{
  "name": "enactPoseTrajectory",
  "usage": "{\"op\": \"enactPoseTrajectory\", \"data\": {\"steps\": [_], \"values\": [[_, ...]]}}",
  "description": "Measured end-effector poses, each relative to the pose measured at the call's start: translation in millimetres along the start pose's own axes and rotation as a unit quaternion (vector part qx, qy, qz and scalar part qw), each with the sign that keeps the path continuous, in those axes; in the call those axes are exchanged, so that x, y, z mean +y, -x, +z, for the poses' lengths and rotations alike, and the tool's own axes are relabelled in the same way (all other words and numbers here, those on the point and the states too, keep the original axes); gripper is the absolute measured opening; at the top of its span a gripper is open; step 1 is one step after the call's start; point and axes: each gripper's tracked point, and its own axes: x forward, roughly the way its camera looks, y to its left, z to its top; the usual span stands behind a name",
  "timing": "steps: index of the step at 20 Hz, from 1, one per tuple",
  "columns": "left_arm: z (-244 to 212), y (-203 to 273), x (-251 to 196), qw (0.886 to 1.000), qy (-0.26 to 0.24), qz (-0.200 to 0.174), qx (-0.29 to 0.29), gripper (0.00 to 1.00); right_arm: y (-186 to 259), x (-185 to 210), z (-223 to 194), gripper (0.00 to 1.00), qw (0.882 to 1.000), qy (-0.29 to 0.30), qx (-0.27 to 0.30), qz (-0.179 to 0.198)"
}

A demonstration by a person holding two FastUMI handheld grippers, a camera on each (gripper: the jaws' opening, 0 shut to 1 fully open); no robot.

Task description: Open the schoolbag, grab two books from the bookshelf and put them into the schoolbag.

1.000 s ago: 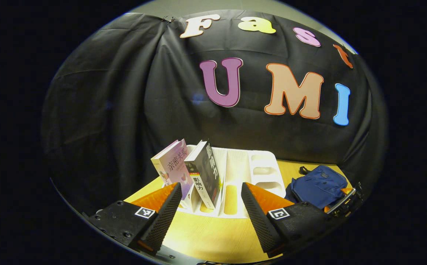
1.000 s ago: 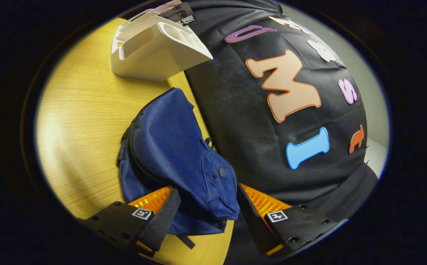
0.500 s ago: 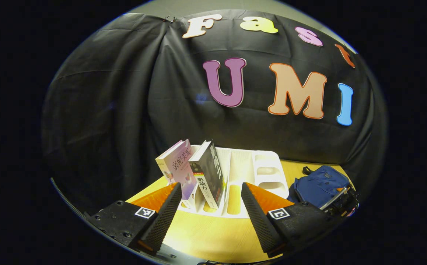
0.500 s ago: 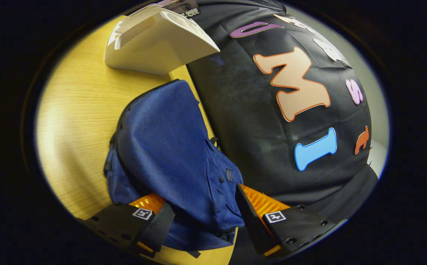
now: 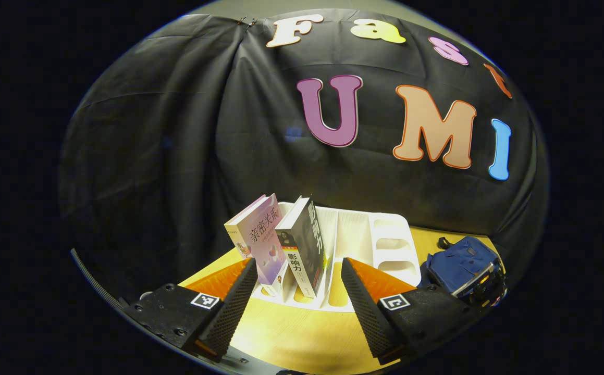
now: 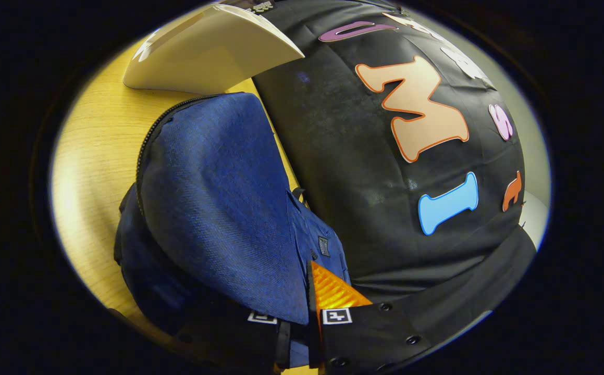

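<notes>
Pinching the blue schoolbag [image 6: 218, 208] was the step in hand: in the right gripper view the right gripper [image 6: 296, 333] had its fingers drawn nearly together on a fold of the bag's fabric near its lower edge, both fingers looking pressed on the cloth. Bag lay on the wooden table [image 6: 88, 172], at the table's back edge against the black booth wall, just beside the white bookshelf [image 6: 208, 52]. Zipper track [image 6: 148, 138] ran along the bag's upper left rim and looked still zipped; puller not made out. So judged: opening stage, no book moved yet.

Left gripper [image 5: 296, 291] hung over the table with fingers spread wide, holding nothing, aimed at the bookshelf [image 5: 380, 245]. Two books stood tilted in its left slots: the pale pink book [image 5: 260, 237] on the outside, the dark book [image 5: 304, 245] touching it on the right. The schoolbag [image 5: 460, 260] showed far right in the left gripper view, with the other gripper at its near edge.

Next move, as a guess: right keeps the fabric held to anchor or lift the bag, and the zipper puller has to be found and run along the track before any book goes in. Risk: thin cloth slipping out of the pinch, bag sliding on the smooth table.
</notes>
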Motion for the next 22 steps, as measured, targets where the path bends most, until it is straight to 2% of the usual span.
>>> {"op": "enactPoseTrajectory", "data": {"steps": [2, 3, 5, 6, 7, 8, 14, 17, 22], "values": [[-1, -11, 9, 1.0, -0.002, 0.007, 0.014, 0.95, -6, -10, -1, 0.14, 1.0, -0.011, 0.007, -0.005], [0, -15, 12, 1.0, -0.001, 0.007, 0.019, 0.95, -2, -15, 1, 0.08, 1.0, -0.017, 0.009, -0.006], [5, -26, 14, 1.0, 0.005, -0.001, 0.03, 0.92, -2, -26, 6, 0.08, 0.999, -0.029, 0.01, -0.012], [6, -31, 14, 0.999, 0.008, -0.006, 0.037, 0.95, -2, -32, 8, 0.08, 0.999, -0.034, 0.012, -0.014], [8, -37, 12, 0.999, 0.009, -0.013, 0.042, 0.92, -3, -36, 8, 0.08, 0.999, -0.038, 0.013, -0.016], [12, -44, 11, 0.999, 0.009, -0.018, 0.045, 0.95, -3, -41, 9, 0.08, 0.999, -0.042, 0.015, -0.017], [50, -85, 9, 0.997, -0.038, -0.043, 0.048, 0.95, -3, -44, 8, 0.08, 0.999, -0.042, 0.023, -0.013], [64, -106, 12, 0.995, -0.048, -0.054, 0.074, 0.94, -2, -40, 7, 0.08, 0.999, -0.026, 0.023, -0.008], [56, -142, 18, 0.982, -0.037, -0.077, 0.167, 0.94, -4, -49, 5, 0.08, 0.999, -0.042, 0.023, -0.011]]}}
